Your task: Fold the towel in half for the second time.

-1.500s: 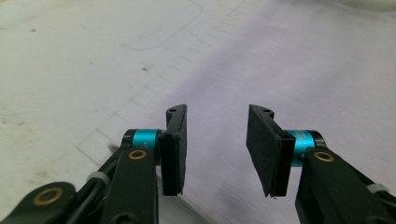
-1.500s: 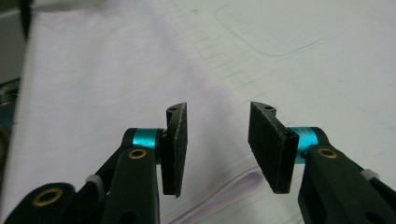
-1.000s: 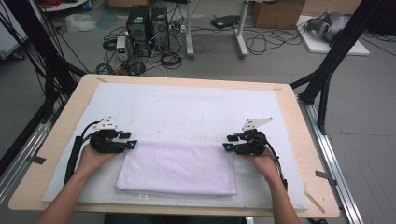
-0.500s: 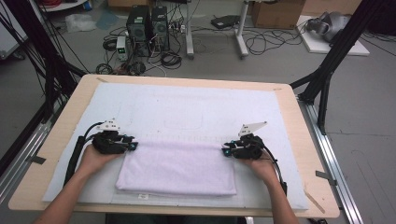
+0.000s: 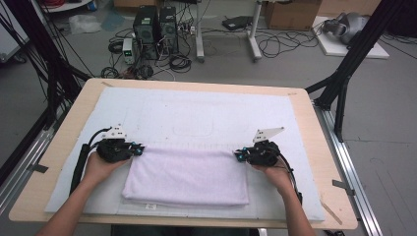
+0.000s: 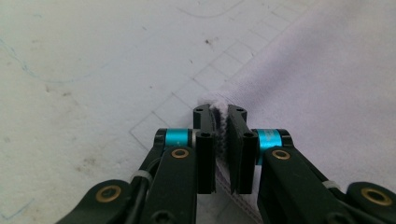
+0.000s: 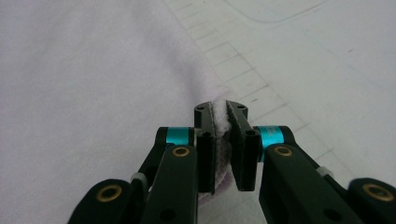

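A pale lilac folded towel (image 5: 189, 172) lies on the white mat (image 5: 206, 113) near the table's front. My left gripper (image 5: 139, 148) sits at the towel's far left corner; its jaws have just been closing and now pinch that corner (image 6: 219, 109) between the pads. My right gripper (image 5: 237, 156) sits at the far right corner; its jaws have also just been closing and clamp the towel's edge (image 7: 219, 112). Both grippers lie low on the mat, pointing inward toward each other. The person's hands hold them from behind.
The wooden table (image 5: 64, 137) carries the white mat with faint drawn outlines (image 5: 194, 125). Beyond the far edge, computer towers (image 5: 155, 24) and cables lie on the floor. Black frame posts (image 5: 344, 73) stand at both sides.
Both grippers have closed their jaws onto the towel's far corners. The hands have barely shifted, and the towel lies as before.
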